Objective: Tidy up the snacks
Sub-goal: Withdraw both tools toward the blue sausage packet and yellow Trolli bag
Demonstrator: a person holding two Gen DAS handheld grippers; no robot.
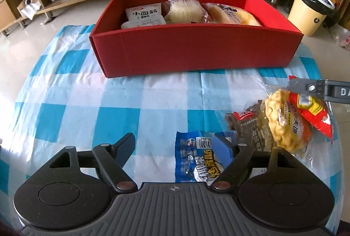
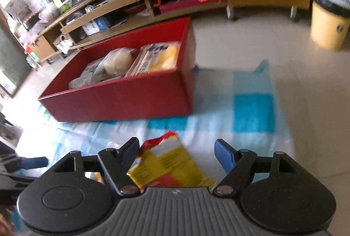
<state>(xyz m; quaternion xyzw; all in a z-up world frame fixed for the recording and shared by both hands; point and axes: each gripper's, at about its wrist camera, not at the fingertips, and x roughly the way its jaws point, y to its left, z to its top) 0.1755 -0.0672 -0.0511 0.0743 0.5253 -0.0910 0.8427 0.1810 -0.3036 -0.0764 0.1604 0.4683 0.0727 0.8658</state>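
Blue bag [image 1: 198, 161]: light, crinkly and slippery, flat on the table [image 1: 76, 91] by the left claw [image 1: 174, 144].
Left claw: spread, holding nothing.
Best grip: pinch the bag's middle (edges slip).
Right claw [image 2: 177, 150]: spread around a soft yellow-red bag [image 2: 166, 161], not squeezing.
Red box [image 1: 196, 50]: behind, part full.

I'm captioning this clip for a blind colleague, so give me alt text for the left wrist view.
An open left claw hangs over a blue snack packet on a blue-and-white checked cloth. Behind stands a red box holding several wrapped snacks; at right lies a pile of more snack bags, with the right claw over it.
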